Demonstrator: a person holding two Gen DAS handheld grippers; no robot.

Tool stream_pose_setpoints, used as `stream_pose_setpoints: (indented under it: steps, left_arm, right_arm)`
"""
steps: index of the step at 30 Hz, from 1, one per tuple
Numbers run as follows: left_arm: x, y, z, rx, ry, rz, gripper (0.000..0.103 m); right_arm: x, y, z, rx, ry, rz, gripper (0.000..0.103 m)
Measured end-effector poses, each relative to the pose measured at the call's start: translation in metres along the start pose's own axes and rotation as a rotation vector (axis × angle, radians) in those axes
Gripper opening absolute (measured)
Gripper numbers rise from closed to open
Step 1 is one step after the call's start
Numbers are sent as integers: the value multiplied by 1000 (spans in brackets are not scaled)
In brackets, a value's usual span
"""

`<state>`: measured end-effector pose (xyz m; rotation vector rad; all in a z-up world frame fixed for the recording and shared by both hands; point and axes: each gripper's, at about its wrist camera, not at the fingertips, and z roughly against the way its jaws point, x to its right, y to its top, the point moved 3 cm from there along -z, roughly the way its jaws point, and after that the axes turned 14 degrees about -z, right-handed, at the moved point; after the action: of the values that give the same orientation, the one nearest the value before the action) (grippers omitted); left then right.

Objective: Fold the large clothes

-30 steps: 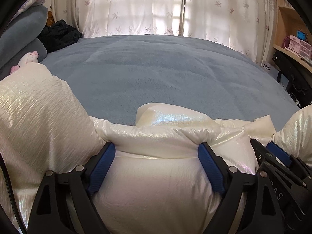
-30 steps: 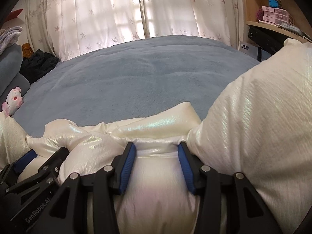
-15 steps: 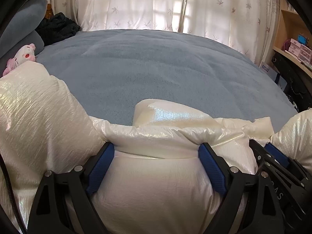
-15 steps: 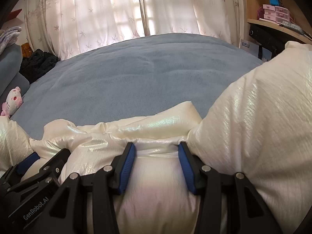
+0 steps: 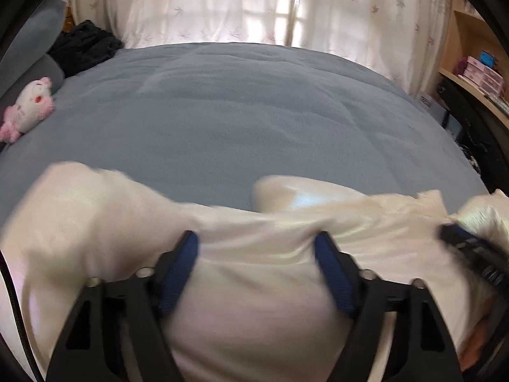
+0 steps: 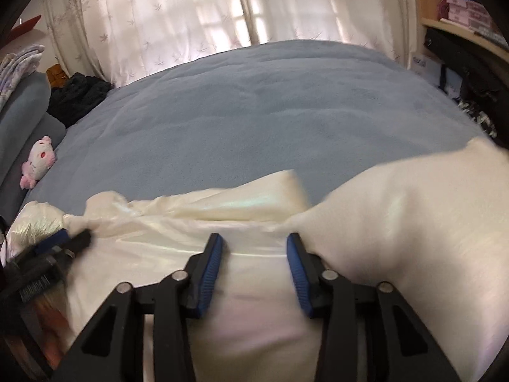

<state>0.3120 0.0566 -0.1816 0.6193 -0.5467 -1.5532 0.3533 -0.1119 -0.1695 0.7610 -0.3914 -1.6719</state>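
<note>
Jacket blurred, cut off below.

A blue-grey bed carries a white jacket and plush toy.

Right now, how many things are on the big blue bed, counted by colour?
White: 1, the puffy jacket
Pink and white: 1, the plush toy
Black: 1, the heap of clothes
Total: 3 on the blue bed
</note>
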Motion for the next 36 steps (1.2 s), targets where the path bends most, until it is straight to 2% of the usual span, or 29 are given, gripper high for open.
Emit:
stream_pose_setpoints:
  steps: [2,4,6,12,13,15,16,17,19,22,28,36]
  left_arm:
    - [-24,-2,2,-18,-2,41,36]
    - [-47,-6,2,-40,-5,88,29]
    - [-62,-11,3,-51,-20,118,28]
    - [-69,-14,8,-98,35,66,29]
    - [-69,-13,12,-108,47,50,33]
    - [-71,-13,26,-113,72,15,50]
    - [-72,-13,33,-109,93,2,68]
    - [-74,-14,44,-93,132,-8,76]
    - [-78,-15,69,-44,199,-19,76]
    - [-85,-21,104,-21,202,15,76]
    - [-89,-36,168,32,173,74,77]
    - [-68,-61,233,70,105,74,81]
  right_arm:
    - [25,13,11,11,-6,-31,33]
    - [52,23,20,24,-23,-76,32]
    - [69,25,23,21,-37,-97,32]
    - [92,30,33,11,-102,-127,34]
    - [96,30,39,8,-122,-137,34]
    - [104,33,50,12,-137,-148,34]
    - [106,32,60,20,-149,-155,35]
    - [109,32,68,27,-151,-163,35]
    - [112,31,87,41,-138,-184,35]
    - [111,28,115,67,-108,-210,35]
    - [85,11,169,100,-23,-204,35]
    - [36,-20,214,119,46,-140,35]
